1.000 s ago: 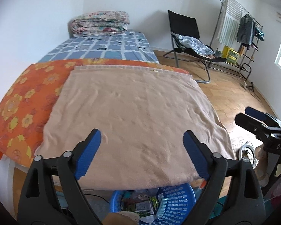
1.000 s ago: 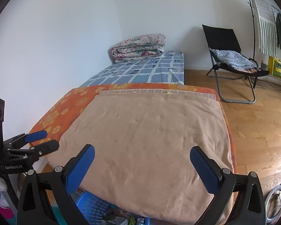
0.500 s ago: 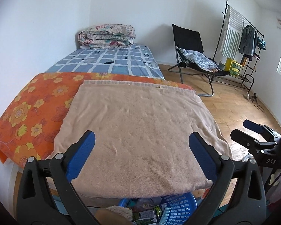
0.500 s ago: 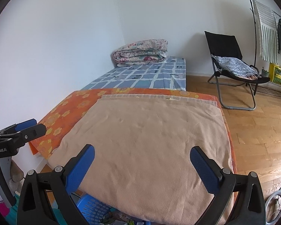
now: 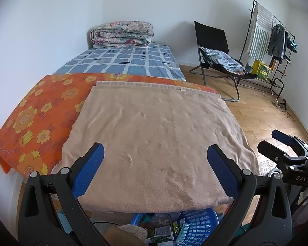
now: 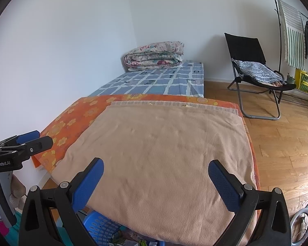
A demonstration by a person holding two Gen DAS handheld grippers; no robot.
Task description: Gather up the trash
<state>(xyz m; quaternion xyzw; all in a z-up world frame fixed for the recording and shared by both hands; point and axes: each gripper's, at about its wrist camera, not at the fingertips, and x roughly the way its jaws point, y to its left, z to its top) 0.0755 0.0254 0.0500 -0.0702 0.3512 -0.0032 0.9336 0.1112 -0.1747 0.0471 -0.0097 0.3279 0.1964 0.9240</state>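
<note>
A blue plastic basket (image 5: 197, 223) with wrappers and other trash (image 5: 164, 228) in it sits on the floor below the near end of the bed; it also shows in the right wrist view (image 6: 100, 228). My left gripper (image 5: 155, 171) is open and empty, above the beige blanket (image 5: 154, 143). My right gripper (image 6: 156, 181) is open and empty, above the same blanket (image 6: 164, 153). Each gripper shows at the edge of the other's view, the right gripper (image 5: 281, 141) and the left gripper (image 6: 28, 141). No loose trash shows on the bed.
An orange flowered sheet (image 5: 41, 112) and a blue checked sheet (image 5: 129, 61) cover the bed, with a folded quilt (image 5: 123, 33) at its far end by the wall. A black folding chair (image 5: 215, 47) and a clothes rack (image 5: 273, 39) stand on the wooden floor (image 6: 287, 143) at right.
Both grippers have risen and pulled back a little, so more of the bed and room shows. Both stay open and empty.
</note>
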